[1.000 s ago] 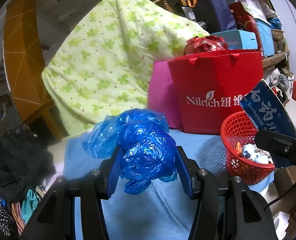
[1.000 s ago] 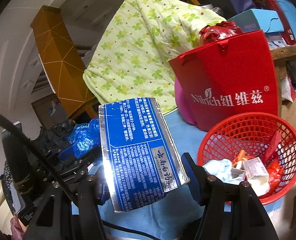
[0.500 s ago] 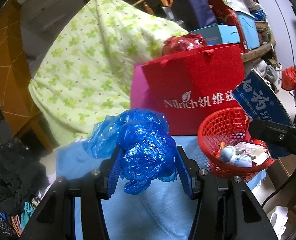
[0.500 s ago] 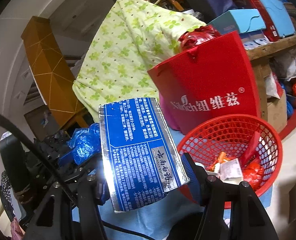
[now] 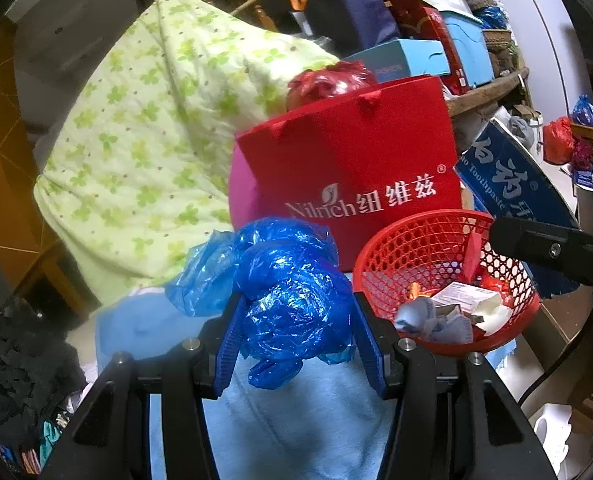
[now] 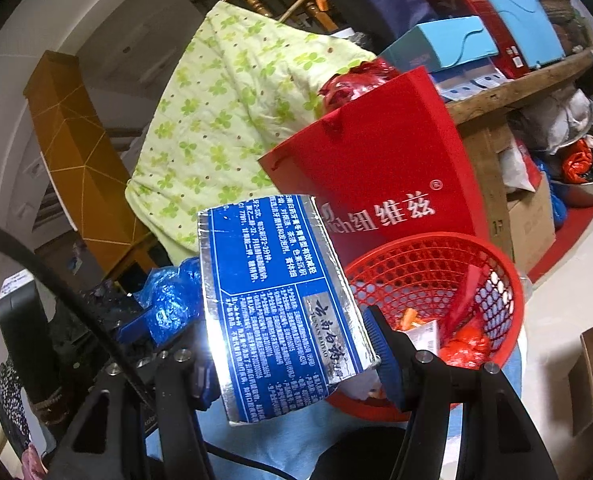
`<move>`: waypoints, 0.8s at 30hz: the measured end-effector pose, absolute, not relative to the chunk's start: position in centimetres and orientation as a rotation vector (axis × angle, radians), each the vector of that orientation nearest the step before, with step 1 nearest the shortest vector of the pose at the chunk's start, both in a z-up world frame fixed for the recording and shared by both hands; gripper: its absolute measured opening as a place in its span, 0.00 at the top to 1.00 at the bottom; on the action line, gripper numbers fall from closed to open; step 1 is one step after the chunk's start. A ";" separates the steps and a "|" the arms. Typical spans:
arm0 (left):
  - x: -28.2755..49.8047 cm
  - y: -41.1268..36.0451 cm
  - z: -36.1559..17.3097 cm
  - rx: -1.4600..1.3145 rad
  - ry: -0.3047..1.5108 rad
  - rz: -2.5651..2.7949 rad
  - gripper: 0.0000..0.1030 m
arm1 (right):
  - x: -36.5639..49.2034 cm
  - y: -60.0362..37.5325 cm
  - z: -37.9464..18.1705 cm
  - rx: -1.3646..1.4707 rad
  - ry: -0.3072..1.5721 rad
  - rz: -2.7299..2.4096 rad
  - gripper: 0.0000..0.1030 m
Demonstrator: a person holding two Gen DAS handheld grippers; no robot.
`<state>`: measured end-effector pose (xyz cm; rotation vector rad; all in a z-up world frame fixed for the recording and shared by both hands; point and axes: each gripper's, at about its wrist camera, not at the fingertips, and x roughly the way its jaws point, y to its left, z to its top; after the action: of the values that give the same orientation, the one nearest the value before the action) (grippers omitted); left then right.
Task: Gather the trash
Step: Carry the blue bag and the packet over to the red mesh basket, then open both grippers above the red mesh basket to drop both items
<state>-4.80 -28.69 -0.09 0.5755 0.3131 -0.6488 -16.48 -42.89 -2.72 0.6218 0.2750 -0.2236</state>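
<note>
Two grippers are in our hands, and each one carries a single piece of trash. Our left gripper (image 5: pixel 296 324) is clamped on one crumpled blue plastic bag (image 5: pixel 284 300), which bulges above and below the two blue pads. Our right gripper (image 6: pixel 292 356) grips one blue toothpaste box (image 6: pixel 280 304) with silver edges, tilted so its top leans left; from the left wrist view the same box (image 5: pixel 508 176) shows at the right, above the basket.

One red mesh basket (image 5: pixel 436 248) sits near the right edge of the light blue cloth (image 5: pixel 296 420) that covers the surface. We count several scraps in it already: a pale blue wad, a white wrapper, something orange and something red. The bag is held just left of the basket's rim, and the box hangs in front of its left side.

Behind the basket stands one red paper shopping bag (image 6: pixel 380 168), close against the basket's far rim. A green-patterned quilt (image 5: pixel 144 136) slopes behind it to the left. The open stretch of cloth lies in front of and left of the basket.
</note>
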 end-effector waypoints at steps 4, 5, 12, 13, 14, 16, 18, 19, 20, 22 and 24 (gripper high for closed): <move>-5.3 -29.6 -0.4 0.588 0.313 -0.674 0.47 | -16.9 -43.8 -3.0 0.638 0.270 -0.242 0.37; -5.3 -29.8 -0.5 0.589 0.316 -0.680 0.47 | -17.1 -44.0 -3.1 0.641 0.268 -0.247 0.37; -4.9 -31.7 -1.0 0.549 0.401 -0.804 0.47 | -18.4 -46.0 -3.7 0.690 0.254 -0.295 0.37; -4.9 -32.0 -1.1 0.542 0.411 -0.825 0.47 | -18.6 -46.5 -3.8 0.701 0.252 -0.304 0.37; -4.8 -32.3 -1.1 0.534 0.426 -0.852 0.47 | -18.7 -46.8 -3.8 0.710 0.250 -0.310 0.37; -4.7 -33.1 -1.3 0.521 0.458 -0.907 0.47 | -19.0 -47.6 -4.1 0.737 0.243 -0.320 0.37; -4.5 -33.9 -1.5 0.510 0.483 -0.944 0.47 | -18.9 -48.4 -4.4 0.768 0.241 -0.322 0.36; -4.3 -34.4 -1.6 0.506 0.494 -0.958 0.47 | -18.9 -48.8 -4.6 0.783 0.240 -0.321 0.36; -4.3 -34.8 -1.7 0.502 0.500 -0.970 0.47 | -18.7 -49.3 -4.9 0.805 0.240 -0.316 0.36; -3.9 -35.6 -1.8 0.491 0.513 -1.011 0.47 | -18.1 -50.4 -5.5 0.850 0.240 -0.297 0.36; -3.4 -36.4 -1.9 0.480 0.527 -1.040 0.47 | -17.3 -51.4 -6.2 0.903 0.247 -0.279 0.36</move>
<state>-3.44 -36.38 -1.90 0.4802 0.5266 -1.0403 -17.26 -51.39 -6.25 0.9035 0.2475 -0.2787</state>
